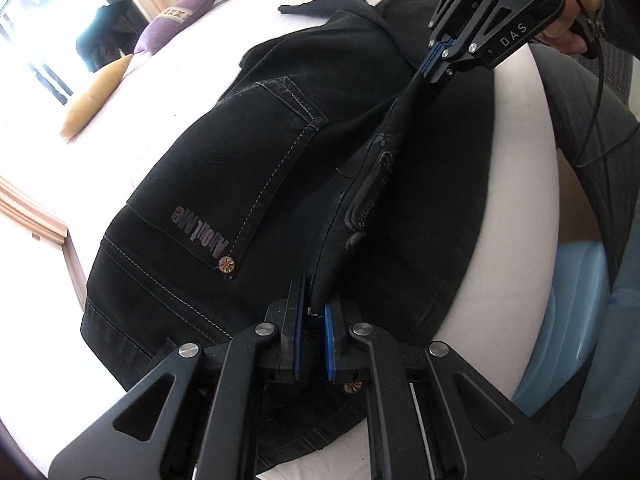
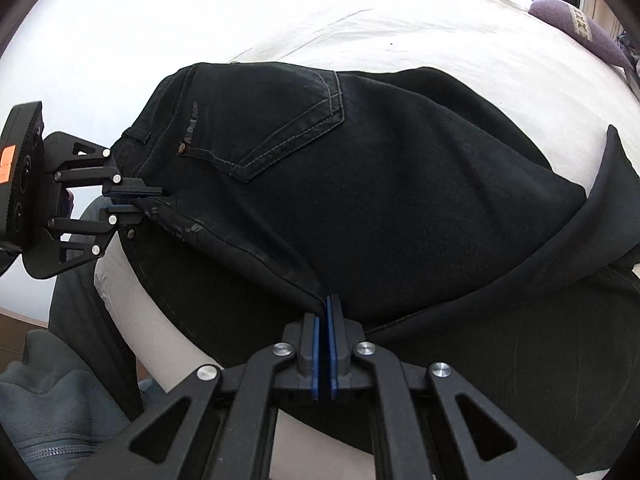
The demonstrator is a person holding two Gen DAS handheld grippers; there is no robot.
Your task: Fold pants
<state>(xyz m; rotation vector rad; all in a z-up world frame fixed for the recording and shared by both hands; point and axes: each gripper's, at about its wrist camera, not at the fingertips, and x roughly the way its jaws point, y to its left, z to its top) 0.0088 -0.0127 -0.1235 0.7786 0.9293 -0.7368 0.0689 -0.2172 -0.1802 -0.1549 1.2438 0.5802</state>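
the left tool [image 1: 316,312] is clamped tight on the near edge of the pants [image 1: 224,184], at the waist end beside the pocket [image 1: 256,168]; the right tool [image 2: 323,312] is pinched shut on the same raised edge further along, so the fabric runs taut between them. the pants lie on the bed [image 2: 360,28], legs trailing beyond the pocket. to fold well, carry both grips across together, keep the edge taut and level, and lay it over the far side, seams matching.
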